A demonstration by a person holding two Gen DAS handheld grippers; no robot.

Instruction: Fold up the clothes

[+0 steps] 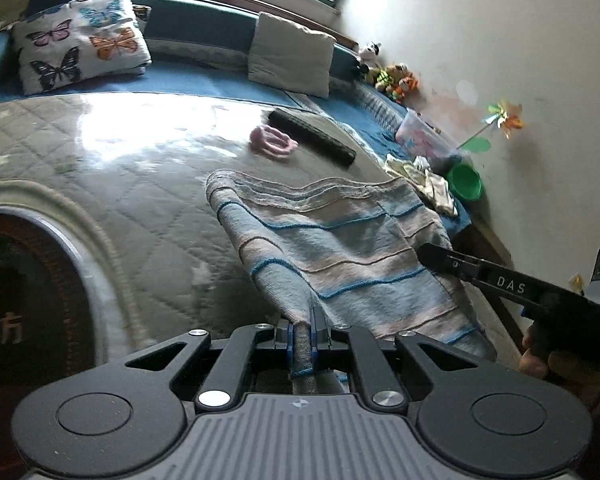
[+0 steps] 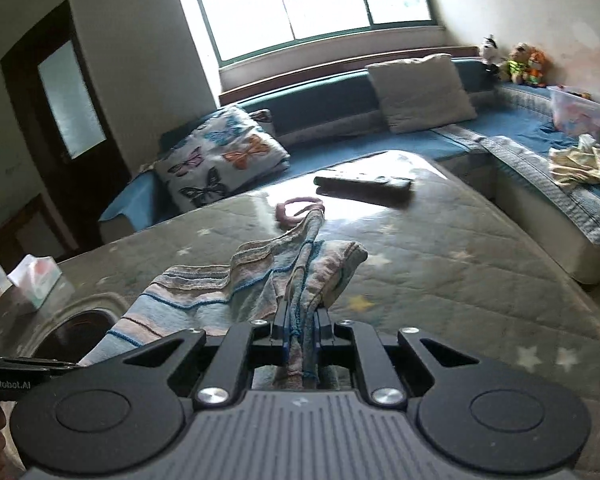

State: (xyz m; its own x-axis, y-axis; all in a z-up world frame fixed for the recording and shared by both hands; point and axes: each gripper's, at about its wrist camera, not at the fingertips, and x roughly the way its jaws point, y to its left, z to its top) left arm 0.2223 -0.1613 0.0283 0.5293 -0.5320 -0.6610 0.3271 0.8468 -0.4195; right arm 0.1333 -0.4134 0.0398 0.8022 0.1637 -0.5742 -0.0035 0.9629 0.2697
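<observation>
**Garment lifted by two corners, fold not yet laid**

Garment [image 1: 340, 248], a knit piece striped in blue, pink and grey, hangs stretched between both grippers above the quilted mattress [image 1: 112, 168], its far edge draping down toward the surface.

At the left, the left gripper [image 1: 303, 334] is clenched on a bunched edge of the cloth; the fabric runs between its jaws and back under the body. At the right of the left wrist view, the right gripper [image 1: 426, 254] pinches the opposite edge. In its own view it [image 2: 302, 328] is closed on a gathered fold.

Judging by this, the task is early: the piece is grasped and raised, but no crease has been set and nothing lies folded. Laying it flat, bringing the edges over and smoothing remain. A crumpled pale cloth [image 2: 584, 166] on the blue bench may be waiting too.

Hard to tell: what kind of garment it is, and whether its lower edge touches the mattress. The grippers hide the near cloth. A pink ring [image 1: 272, 142] and a dark bar [image 1: 312, 136] beyond are blurred.
</observation>
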